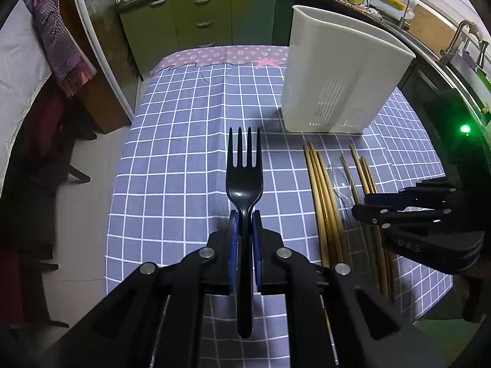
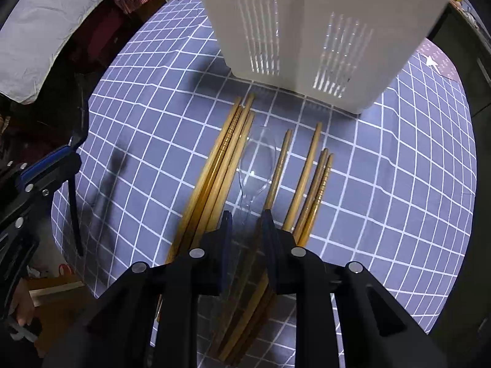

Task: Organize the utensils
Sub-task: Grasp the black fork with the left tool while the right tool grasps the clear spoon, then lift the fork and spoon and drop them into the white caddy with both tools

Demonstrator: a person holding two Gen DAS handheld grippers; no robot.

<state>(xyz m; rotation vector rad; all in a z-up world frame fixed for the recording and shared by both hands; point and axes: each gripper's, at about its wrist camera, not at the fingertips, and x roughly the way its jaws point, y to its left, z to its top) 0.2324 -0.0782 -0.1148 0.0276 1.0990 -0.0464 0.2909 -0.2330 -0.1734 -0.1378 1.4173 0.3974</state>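
Here the left tongs (image 1: 244, 214) are clenched on a black fork (image 1: 244, 184), tines up, lifted above the checked counter (image 1: 172, 159). The clear spoon (image 2: 256, 165) among chopsticks (image 2: 214, 168) is faint; its handle runs between the right tongs (image 2: 248, 214), whose grip I cannot tell. Raised letters on their side are illegible.

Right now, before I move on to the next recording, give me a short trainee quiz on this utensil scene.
1. True or false: the left gripper is shut on the black fork.
2. What lies between the wooden chopsticks: A clear spoon, B knife, C whisk?
3. Fill in: the white holder stands ___ on the checked cloth.
Key: 1 true; 2 A; 3 upright.
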